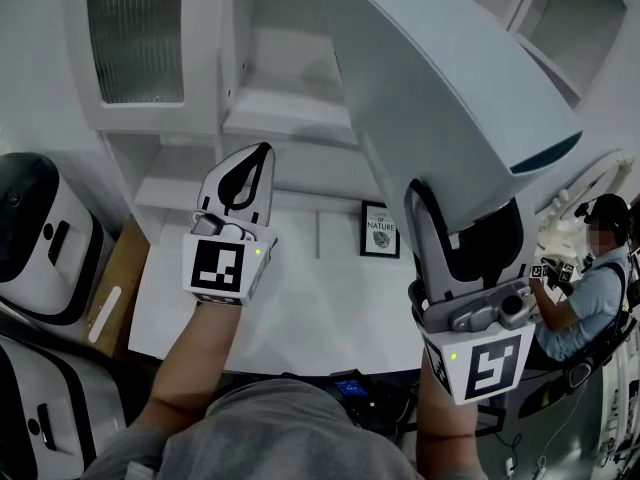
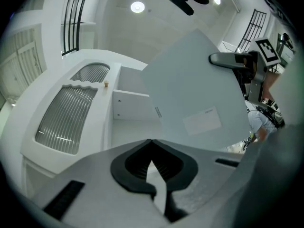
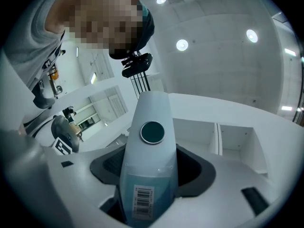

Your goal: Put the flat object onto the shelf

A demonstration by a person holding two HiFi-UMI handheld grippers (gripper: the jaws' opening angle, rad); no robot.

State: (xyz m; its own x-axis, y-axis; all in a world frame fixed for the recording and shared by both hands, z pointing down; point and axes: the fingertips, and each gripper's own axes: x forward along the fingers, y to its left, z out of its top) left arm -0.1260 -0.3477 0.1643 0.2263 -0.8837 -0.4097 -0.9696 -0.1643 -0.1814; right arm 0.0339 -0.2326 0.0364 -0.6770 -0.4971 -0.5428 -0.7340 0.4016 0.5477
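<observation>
Object: flat pale-white slab (image 1: 440, 78), with a round dark-teal spot and a barcode sticker on its narrow edge (image 3: 147, 108).
Position: held in the air, tilted up and away from the right gripper, in front of the white shelf unit with open compartments (image 1: 290, 118); touches no board.
Surface: white counter (image 1: 300, 298) below, with a small black-framed print (image 1: 380, 230) standing at its back.
Room: ribbed-glass cabinet door (image 1: 135, 28) upper left; a second person (image 1: 590, 288) sits far right.
Right gripper (image 1: 465, 218): jaws clamped on the slab's lower end.
Left gripper (image 1: 262, 153): tips together, nothing between; raised beside the slab.
</observation>
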